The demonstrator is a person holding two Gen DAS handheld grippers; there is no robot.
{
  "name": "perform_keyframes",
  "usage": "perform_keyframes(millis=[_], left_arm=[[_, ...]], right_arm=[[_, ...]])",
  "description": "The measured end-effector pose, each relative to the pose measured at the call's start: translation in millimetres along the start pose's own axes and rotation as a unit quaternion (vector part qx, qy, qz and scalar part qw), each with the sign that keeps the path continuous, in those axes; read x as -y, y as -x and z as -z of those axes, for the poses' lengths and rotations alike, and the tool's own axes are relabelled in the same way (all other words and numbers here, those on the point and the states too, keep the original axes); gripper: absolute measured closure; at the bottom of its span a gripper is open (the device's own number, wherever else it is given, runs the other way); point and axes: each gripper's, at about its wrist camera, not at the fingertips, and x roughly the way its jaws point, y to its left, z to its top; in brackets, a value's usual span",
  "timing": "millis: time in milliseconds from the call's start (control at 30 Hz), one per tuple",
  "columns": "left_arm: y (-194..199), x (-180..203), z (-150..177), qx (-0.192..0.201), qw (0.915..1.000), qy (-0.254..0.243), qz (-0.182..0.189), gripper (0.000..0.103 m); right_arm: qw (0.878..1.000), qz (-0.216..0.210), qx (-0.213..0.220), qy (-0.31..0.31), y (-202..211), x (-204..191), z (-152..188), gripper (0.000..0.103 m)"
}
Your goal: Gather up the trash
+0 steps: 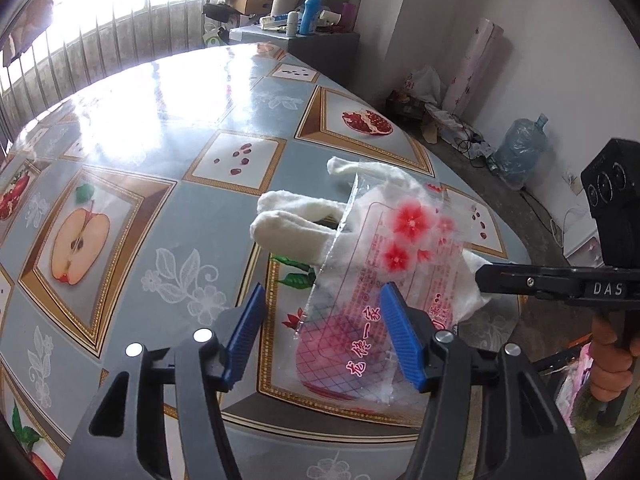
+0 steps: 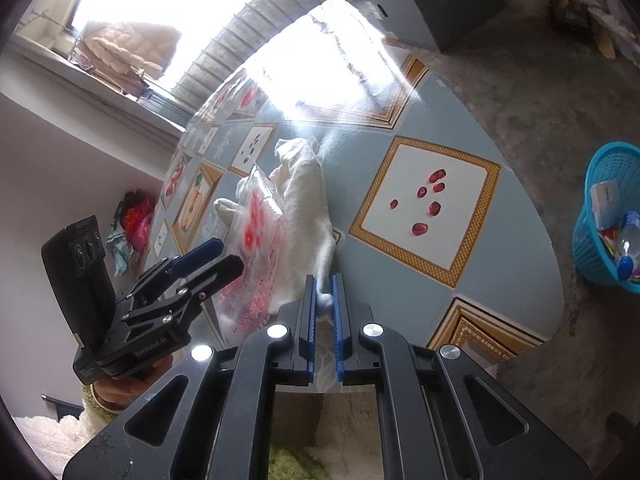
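Wrapper (image 1: 376, 280), clear plastic with red flowers, lies draped over a white cloth (image 1: 296, 220) near the surface's (image 1: 160, 208) edge. Left gripper (image 1: 324, 336) jaws stand partly open with nothing pinched; the wrapper's near end sits between and just ahead of them, its long axis running away from them. Left is nearer to it. Right gripper (image 2: 325, 308) jaws are nearly shut, pinching a corner of the white cloth. Fruit-patterned cover, bright window glare. Blue basket (image 2: 600, 216) with trash stands on the floor, well apart.
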Motion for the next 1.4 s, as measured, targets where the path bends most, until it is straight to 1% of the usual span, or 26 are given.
perform_keyframes(millis=[100, 267, 400, 467, 567, 633, 700, 733, 800, 900, 967, 1067, 1133, 1233, 1300, 1400], left_arm=[[-1.3, 8.9, 3.1, 0.003, 0.9994, -0.028, -0.018, 0.045], [-1.6, 13.5, 4.9, 0.006, 0.9992, -0.036, -0.015, 0.061], [-2.2, 15.9, 5.4, 0.011, 0.999, -0.038, -0.022, 0.067], [-1.6, 14.5, 5.4, 0.012, 0.999, -0.034, -0.027, 0.072], [0.7, 12.6, 3.7, 0.013, 0.999, -0.033, -0.027, 0.073], [5.5, 12.6, 3.0, 0.023, 0.9987, -0.033, -0.032, 0.073], [10.5, 13.0, 1.5, 0.03, 0.9985, -0.033, -0.031, 0.07], [12.8, 12.9, 0.6, 0.034, 0.9985, -0.031, -0.028, 0.067], [18.1, 13.6, -1.6, 0.045, 0.9985, -0.024, -0.02, 0.066], [24.2, 16.5, -6.9, 0.055, 0.9983, -0.016, 0.009, 0.063], [24.9, 18.4, -12.2, 0.054, 0.9979, -0.005, 0.034, 0.054], [20.8, 21.9, -22.1, 0.046, 0.9957, 0.018, 0.078, 0.047], [16.8, 25.7, -28.4, 0.042, 0.9938, 0.025, 0.1, 0.045], [3.7, 29.3, -35.2, 0.029, 0.9929, 0.028, 0.112, 0.045], [-7.9, 27.1, -36.9, 0.009, 0.9914, 0.044, 0.123, 0.045], [-17.4, 23.0, -36.5, -0.002, 0.9873, 0.064, 0.145, 0.045]], right_arm=[[1.0, -0.001, 0.0, -0.001, -0.6, 0.6, -0.2, 0.096], [1.0, -0.002, 0.001, -0.001, 0.0, 1.6, 0.4, 0.096], [1.0, -0.003, 0.002, -0.001, 0.8, 1.5, 0.5, 0.096], [1.0, -0.005, 0.003, -0.001, 1.4, 1.5, 0.6, 0.096], [1.0, -0.006, 0.004, -0.001, 1.6, 1.5, 1.3, 0.096], [1.0, -0.006, 0.005, -0.001, 1.6, 1.8, 1.6, 0.096], [1.0, -0.008, 0.006, -0.002, 2.2, 2.1, 1.3, 0.096], [1.0, -0.008, 0.006, -0.002, 2.5, 2.3, 1.2, 0.096], [1.0, -0.01, 0.008, -0.003, 3.0, 2.8, 1.7, 0.096], [1.0, -0.013, 0.008, -0.006, 2.7, 5.4, 2.3, 0.096], [1.0, -0.015, 0.007, -0.007, 2.1, 6.4, 3.1, 0.096], [1.0, -0.018, 0.007, -0.009, 2.4, 7.9, 3.4, 0.096], [1.0, -0.02, 0.008, -0.01, 3.0, 8.4, 3.5, 0.096], [1.0, -0.023, 0.008, -0.011, 3.8, 10.1, 3.1, 0.096], [1.0, -0.025, 0.008, -0.009, 4.5, 11.0, 3.6, 0.096], [1.0, -0.027, 0.009, -0.008, 5.7, 12.6, 4.6, 0.096]])
